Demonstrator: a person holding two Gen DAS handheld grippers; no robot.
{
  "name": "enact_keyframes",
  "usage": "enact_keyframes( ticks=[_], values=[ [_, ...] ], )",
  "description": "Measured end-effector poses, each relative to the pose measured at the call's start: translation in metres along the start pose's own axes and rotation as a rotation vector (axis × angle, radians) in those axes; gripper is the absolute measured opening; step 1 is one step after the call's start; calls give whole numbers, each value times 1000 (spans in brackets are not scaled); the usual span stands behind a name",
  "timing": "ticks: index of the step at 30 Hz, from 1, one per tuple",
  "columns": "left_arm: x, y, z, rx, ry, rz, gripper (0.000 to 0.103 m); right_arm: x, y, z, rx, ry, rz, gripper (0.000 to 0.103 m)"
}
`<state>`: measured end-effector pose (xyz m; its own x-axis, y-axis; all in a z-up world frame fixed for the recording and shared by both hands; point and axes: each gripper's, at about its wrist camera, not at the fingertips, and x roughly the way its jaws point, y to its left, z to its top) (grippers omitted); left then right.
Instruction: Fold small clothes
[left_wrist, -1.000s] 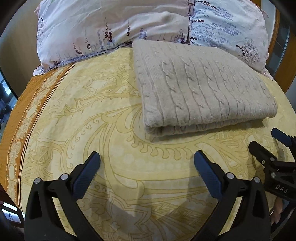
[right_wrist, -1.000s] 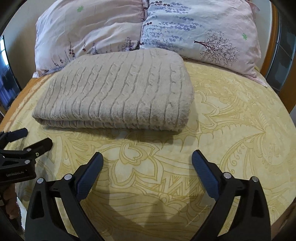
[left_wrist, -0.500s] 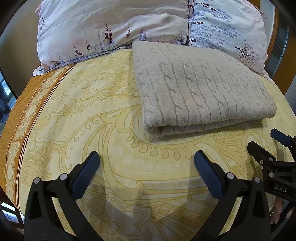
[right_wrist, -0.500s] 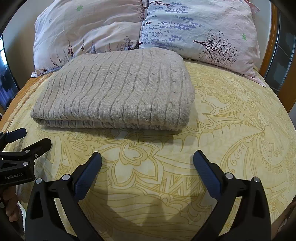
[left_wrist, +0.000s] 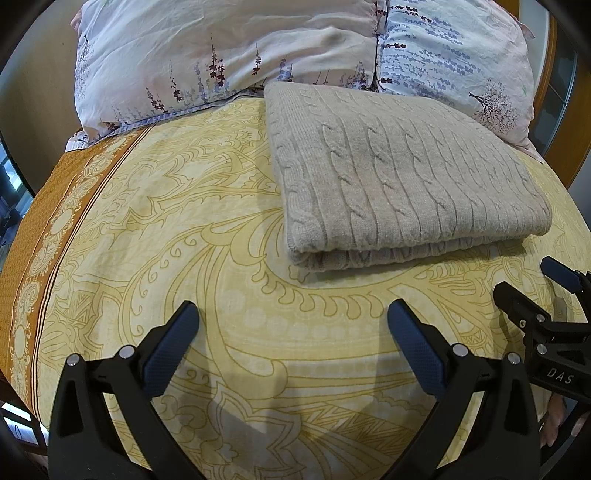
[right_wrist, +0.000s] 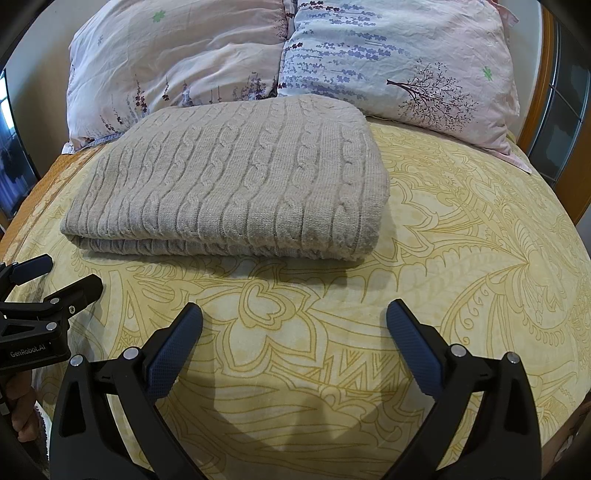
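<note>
A beige cable-knit sweater (left_wrist: 399, 173) lies folded into a neat rectangle on the yellow patterned bedspread (left_wrist: 177, 229), its near edge showing stacked layers. It also shows in the right wrist view (right_wrist: 236, 184). My left gripper (left_wrist: 291, 325) is open and empty, hovering over the bedspread in front of the sweater's left corner. My right gripper (right_wrist: 295, 325) is open and empty, in front of the sweater's right half. Each gripper shows at the edge of the other's view: the right gripper (left_wrist: 532, 280) and the left gripper (right_wrist: 55, 273).
Two floral pillows (right_wrist: 177, 62) (right_wrist: 406, 55) lean at the head of the bed behind the sweater. An orange border (left_wrist: 48, 206) runs along the bed's left side. A wooden headboard frame (right_wrist: 539, 85) stands at the right.
Both grippers have drifted slightly; the sweater sits a little nearer in both views. Both stay open and nothing was taken hold of.
</note>
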<state>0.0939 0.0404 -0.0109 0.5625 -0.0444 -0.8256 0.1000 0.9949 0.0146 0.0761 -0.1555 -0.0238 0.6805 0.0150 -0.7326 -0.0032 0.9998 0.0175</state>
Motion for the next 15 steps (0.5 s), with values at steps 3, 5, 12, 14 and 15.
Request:
enact_keyframes(
  ticks=[3,5,12,14,15],
  values=[
    [0,0,0,0,1,0,101,0,0,0,0,0,0,102],
    [0,0,0,0,1,-1,101,0,0,0,0,0,0,102],
    [1,0,1,0,1,0,101,0,0,0,2,0,-1,102],
    [1,0,0,0,2,0,101,0,0,0,0,0,0,102],
    [1,0,1,0,1,0,101,0,0,0,-1,0,0,102]
  ],
)
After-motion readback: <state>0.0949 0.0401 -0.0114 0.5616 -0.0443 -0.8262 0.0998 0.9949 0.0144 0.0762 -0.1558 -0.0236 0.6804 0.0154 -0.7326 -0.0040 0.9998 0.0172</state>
